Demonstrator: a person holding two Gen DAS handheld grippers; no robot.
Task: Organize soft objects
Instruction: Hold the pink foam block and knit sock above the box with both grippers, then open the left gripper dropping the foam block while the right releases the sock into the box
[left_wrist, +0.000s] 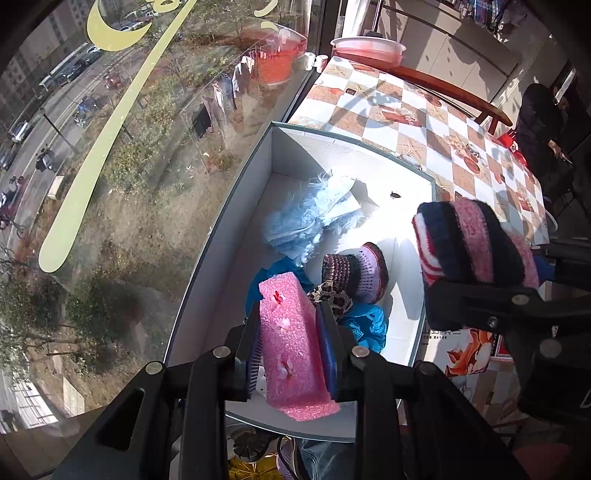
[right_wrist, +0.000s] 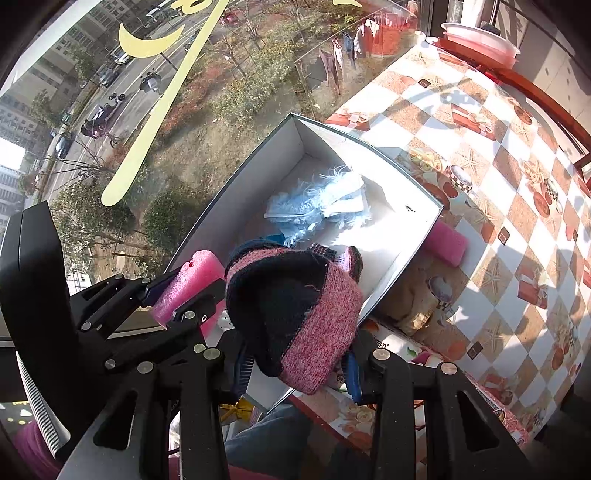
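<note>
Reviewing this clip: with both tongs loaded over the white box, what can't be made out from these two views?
- Box floor near the front wall of the white box: hidden in both views by the pink foam block and the striped knit hat.
- Beige item beside the box: right wrist view, shadowed, unidentifiable.
- Blue fabric: left wrist view, mostly covered, type unclear.
- Print on the box side: too small.

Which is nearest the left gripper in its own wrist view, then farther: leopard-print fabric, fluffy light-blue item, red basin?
From the left gripper:
1. Leopard-print fabric, beside its right jaw, in the box.
2. Fluffy light-blue item, mid-box.
3. Red basin, far end of the table.
</note>
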